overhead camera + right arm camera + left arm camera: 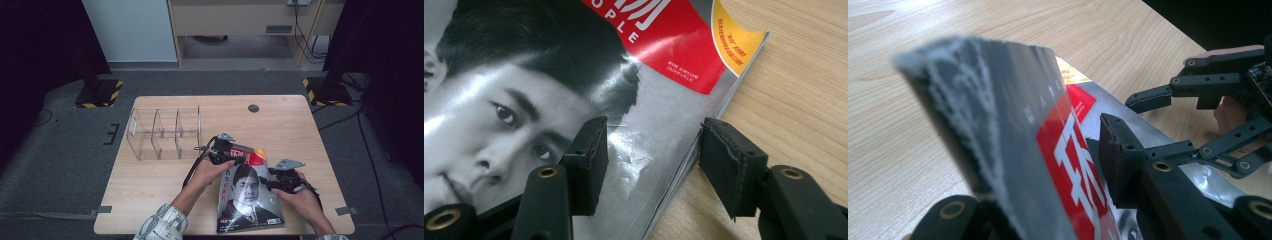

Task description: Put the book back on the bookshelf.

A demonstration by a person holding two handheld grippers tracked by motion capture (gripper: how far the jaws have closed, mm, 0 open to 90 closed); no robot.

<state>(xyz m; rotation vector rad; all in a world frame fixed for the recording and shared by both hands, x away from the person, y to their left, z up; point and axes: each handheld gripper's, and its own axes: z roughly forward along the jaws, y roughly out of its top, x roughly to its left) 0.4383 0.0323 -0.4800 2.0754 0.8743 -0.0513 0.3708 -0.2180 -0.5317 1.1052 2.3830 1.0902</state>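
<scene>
Item: magazine (248, 197), near edge of my table (150, 180), long axis running away from me. My left gripper (223, 150) pinches its raised far-left corner. My right gripper (274, 184), spread, straddles the right edge; that edge sits between its jaws, unpressed.

A lab recording bay is showing itself: beyond the left gripper (220, 150) a bare wooden table (280, 125) is standing on grey carpet (65, 150), with hazard-striped stand bases (98, 93) flanking it.
</scene>
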